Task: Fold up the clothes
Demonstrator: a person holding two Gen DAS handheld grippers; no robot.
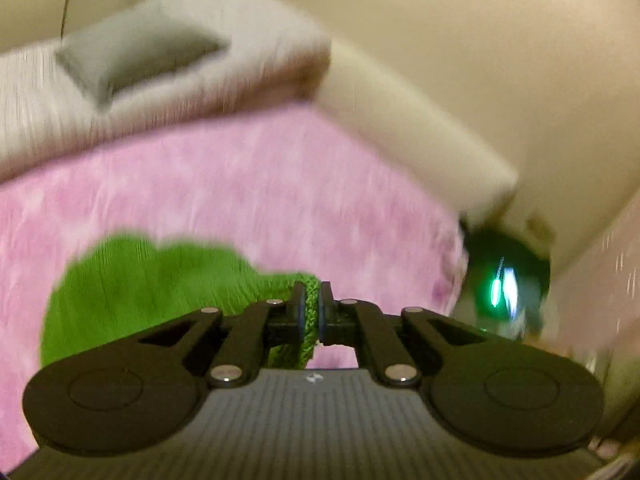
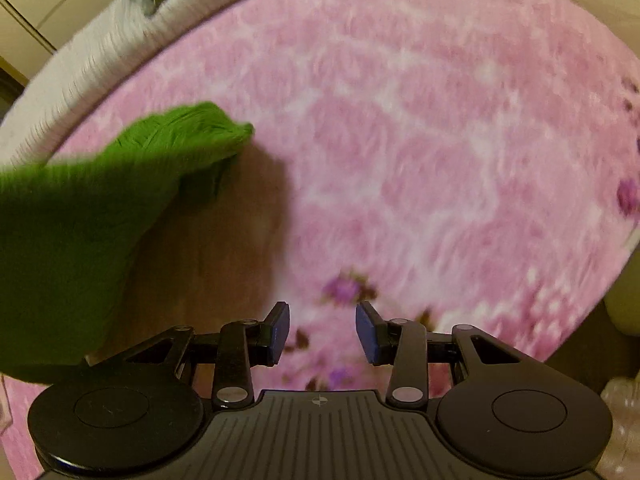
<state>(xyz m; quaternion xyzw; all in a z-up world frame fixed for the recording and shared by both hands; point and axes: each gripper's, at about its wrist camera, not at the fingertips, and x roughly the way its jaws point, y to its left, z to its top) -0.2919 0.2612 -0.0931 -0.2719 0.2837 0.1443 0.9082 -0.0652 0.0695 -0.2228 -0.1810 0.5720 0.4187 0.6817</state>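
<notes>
A bright green knitted garment [image 1: 140, 284] hangs over the pink flowered bedspread [image 1: 248, 184]. My left gripper [image 1: 313, 312] is shut on a knitted edge of it, which is pinched between the pads and trails down to the left. In the right wrist view the same green garment [image 2: 92, 208] stretches in from the left edge, lifted and casting a shadow on the pink bedspread [image 2: 420, 140]. My right gripper [image 2: 322, 332] stands open above the bedspread with nothing between its blue-padded fingers. Both views are blurred by motion.
A white fluffy blanket [image 1: 208, 52] with a grey pillow [image 1: 132, 60] lies at the far end of the bed. A cream headboard or wall [image 1: 420, 128] runs along the right. A dark round device with green lights [image 1: 504, 276] sits beside the bed.
</notes>
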